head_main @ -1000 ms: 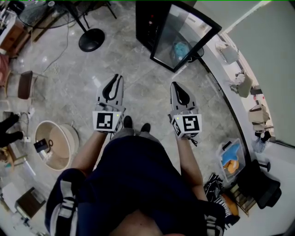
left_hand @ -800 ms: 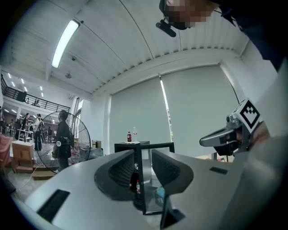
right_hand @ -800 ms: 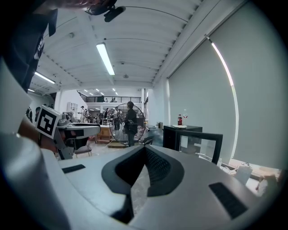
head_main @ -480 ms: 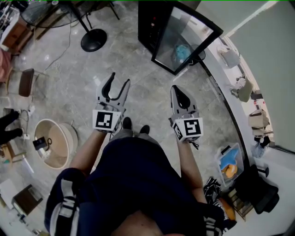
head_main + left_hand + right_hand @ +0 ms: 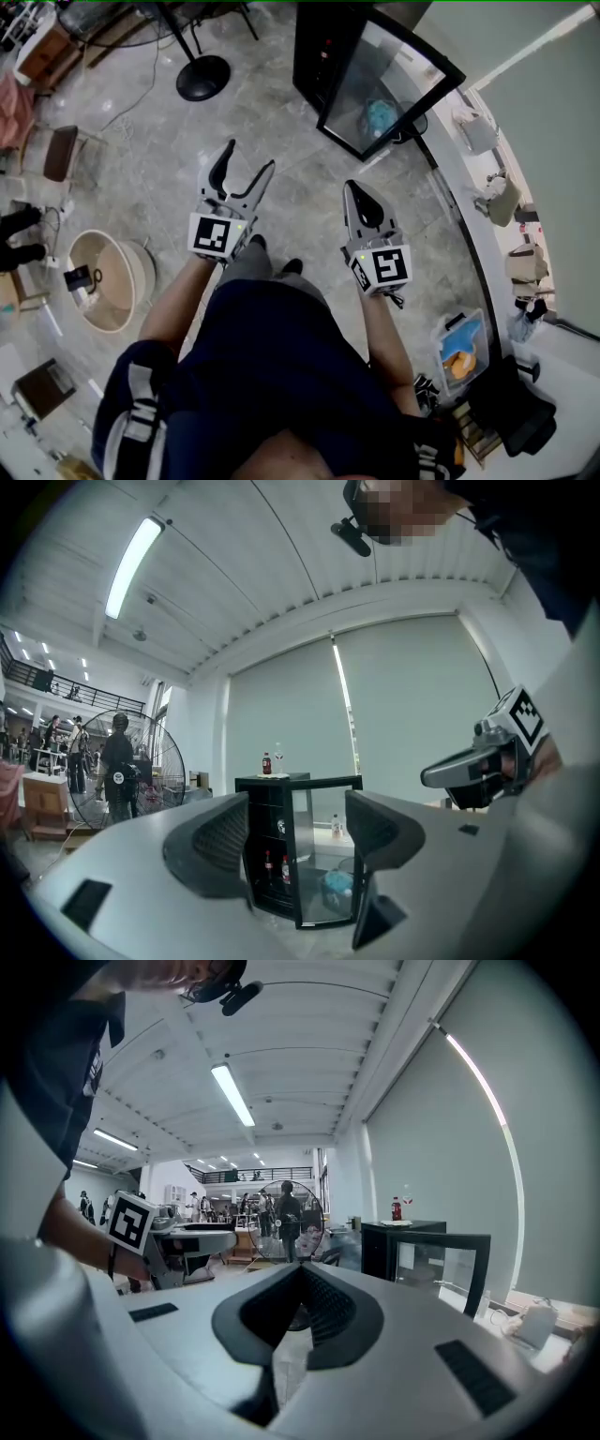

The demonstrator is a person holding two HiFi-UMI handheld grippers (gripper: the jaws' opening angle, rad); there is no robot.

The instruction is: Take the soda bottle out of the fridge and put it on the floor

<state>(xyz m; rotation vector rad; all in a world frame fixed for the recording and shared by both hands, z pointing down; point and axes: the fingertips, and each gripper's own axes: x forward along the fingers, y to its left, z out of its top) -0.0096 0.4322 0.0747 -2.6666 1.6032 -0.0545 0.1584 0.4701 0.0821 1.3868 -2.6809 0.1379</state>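
A small black fridge (image 5: 319, 52) stands on the floor ahead of me, its glass door (image 5: 394, 89) swung open. In the left gripper view the fridge (image 5: 272, 803) holds two soda bottles (image 5: 266, 866) on a shelf, and another bottle (image 5: 266, 763) stands on top. My left gripper (image 5: 246, 164) is held well short of the fridge, its jaws opening wide with nothing between them. My right gripper (image 5: 357, 190) is level with it, shut and empty. The right gripper view shows the fridge (image 5: 403, 1251) at the right.
A fan's round black base (image 5: 202, 77) lies left of the fridge, and the big fan (image 5: 131, 771) has a person beside it. A beige basin (image 5: 103, 281) sits at the left. A plastic box (image 5: 459, 342) and clutter line the white ledge (image 5: 450, 178) at the right.
The left jaws have gone from shut to wide apart. Both grippers and the view have shifted a little towards the fridge. The right gripper has stayed shut.
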